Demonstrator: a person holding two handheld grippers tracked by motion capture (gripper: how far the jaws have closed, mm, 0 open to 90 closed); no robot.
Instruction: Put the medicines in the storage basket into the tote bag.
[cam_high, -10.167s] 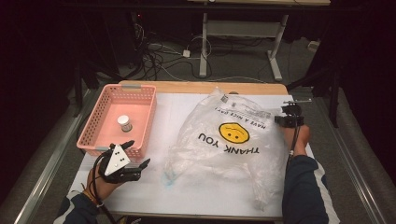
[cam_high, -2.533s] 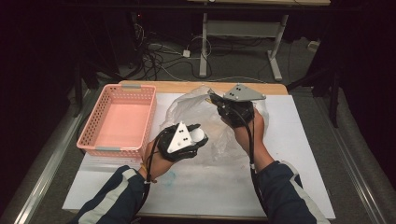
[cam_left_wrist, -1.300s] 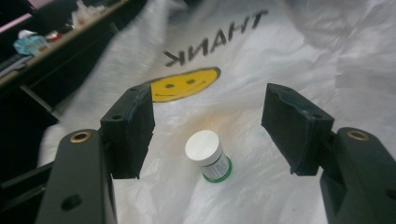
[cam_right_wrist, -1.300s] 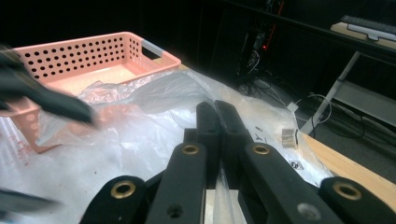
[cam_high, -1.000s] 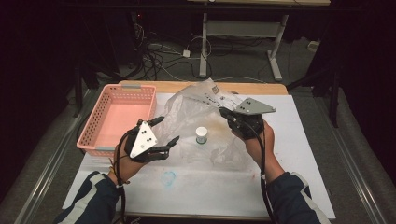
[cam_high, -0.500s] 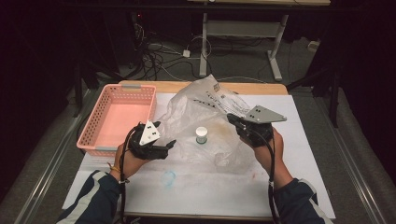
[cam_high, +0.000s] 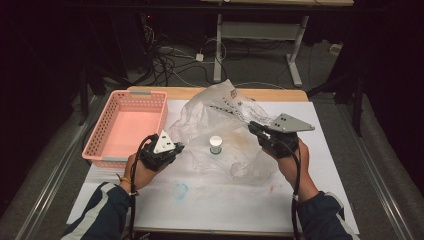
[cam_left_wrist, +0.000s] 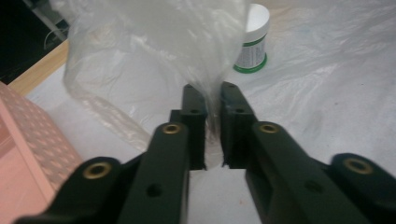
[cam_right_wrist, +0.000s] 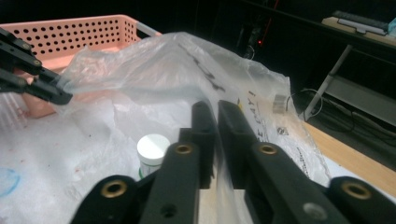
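A clear plastic bag (cam_high: 220, 112) lies crumpled mid-table with its mouth held up. A small white jar (cam_high: 215, 145) with a green-banded label stands inside it. My left gripper (cam_high: 179, 146) has just closed its jaws on the bag's left edge. The film (cam_left_wrist: 154, 56) is pinched at the left gripper (cam_left_wrist: 212, 91), with the jar (cam_left_wrist: 252, 44) beyond. My right gripper (cam_high: 251, 125) holds the bag's right edge. Its jaws have just been opening a little. They stand almost together at the right gripper (cam_right_wrist: 216, 106), with film (cam_right_wrist: 163, 70) still between them. The jar (cam_right_wrist: 152, 149) stands just left of these jaws.
A pink perforated basket (cam_high: 100, 137) stands at the table's left, close behind my left hand. White paper (cam_high: 225, 200) covers the tabletop, with a blue smudge (cam_high: 181, 190) near the front. Beyond the far edge are cables and a desk frame (cam_high: 295, 60).
The left gripper has come down toward the bag's left edge and shut on the film. The right gripper has drifted slightly right. The jar has stayed in place.
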